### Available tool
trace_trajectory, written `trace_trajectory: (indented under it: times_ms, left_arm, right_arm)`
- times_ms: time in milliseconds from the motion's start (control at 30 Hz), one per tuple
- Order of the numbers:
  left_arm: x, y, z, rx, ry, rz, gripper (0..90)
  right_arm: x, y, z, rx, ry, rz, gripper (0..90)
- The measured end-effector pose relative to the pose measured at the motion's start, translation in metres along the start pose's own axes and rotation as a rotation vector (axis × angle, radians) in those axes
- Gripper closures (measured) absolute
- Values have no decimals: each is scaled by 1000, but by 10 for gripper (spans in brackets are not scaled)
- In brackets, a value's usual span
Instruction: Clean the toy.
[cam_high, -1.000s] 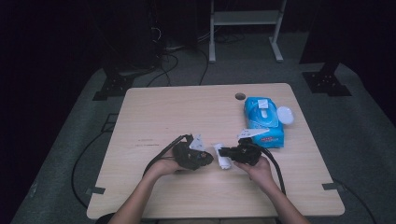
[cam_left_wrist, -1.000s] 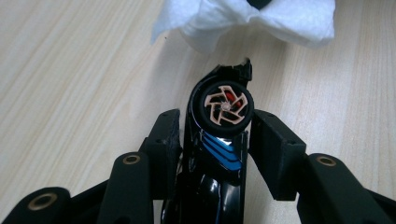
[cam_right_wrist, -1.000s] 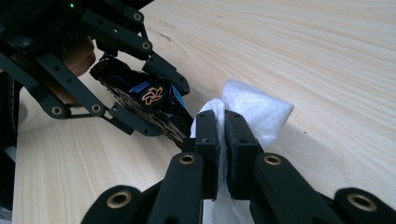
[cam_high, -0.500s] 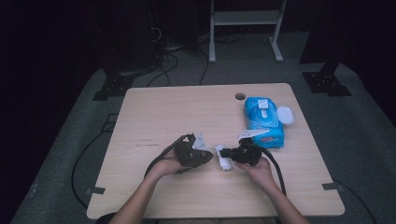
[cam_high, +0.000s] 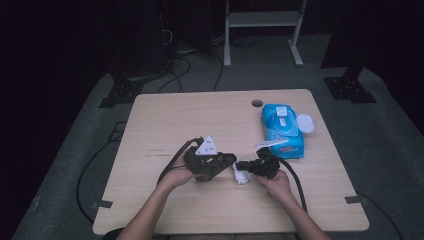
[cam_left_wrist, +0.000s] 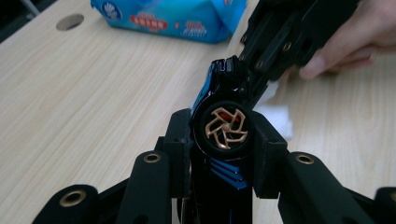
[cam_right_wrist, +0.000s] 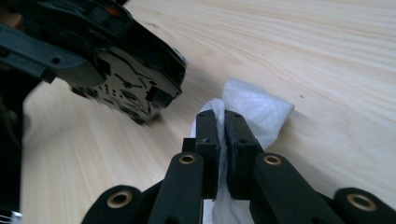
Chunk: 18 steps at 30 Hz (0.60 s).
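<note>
A black toy car (cam_left_wrist: 219, 84) with blue stripes and an orange-spoked wheel stands nose-up in my left gripper (cam_left_wrist: 223, 140), whose jaws are shut on its sides. From above, that left gripper (cam_high: 227, 159) sits at the table's front middle, holding the car (cam_high: 223, 161) just left of my right gripper (cam_high: 241, 167). The right gripper (cam_right_wrist: 222, 119) is shut on a crumpled white wipe (cam_right_wrist: 259, 109), which rests on the wood. The car's dark underside (cam_right_wrist: 126, 88) hangs close above and left of the wipe (cam_high: 241, 176). The right gripper (cam_left_wrist: 289, 37) nearly touches the car's upper end.
A blue pack of wet wipes (cam_high: 282, 131) lies at the right of the wooden table (cam_high: 165, 120), with a white round lid (cam_high: 305, 123) beside it. A cable hole (cam_high: 257, 103) is near the far edge. Black cables trail from both grippers.
The left gripper has shifted a little to the right with the car, closing the gap to the right gripper and the wipe. The right hand has stayed put.
</note>
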<state>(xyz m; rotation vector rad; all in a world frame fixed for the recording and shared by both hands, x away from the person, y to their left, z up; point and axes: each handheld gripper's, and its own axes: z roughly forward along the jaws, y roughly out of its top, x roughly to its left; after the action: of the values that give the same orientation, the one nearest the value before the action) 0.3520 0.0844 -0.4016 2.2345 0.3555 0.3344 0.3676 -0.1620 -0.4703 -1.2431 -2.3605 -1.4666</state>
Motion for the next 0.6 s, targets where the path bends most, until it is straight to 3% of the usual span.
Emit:
trace_trajectory:
  times_ms: [100,333,600]
  left_arm:
    - [-4,3,1,-9,-7,21,647]
    - [-8,7,-1,-100,12,24,645]
    - [-9,9,-2,-175,8,7,643]
  right_arm:
    - [2,2,-2,-46,36,18,849]
    - [3,10,-28,-136,76,69,861]
    - [14,19,-50,-194,44,27,869]
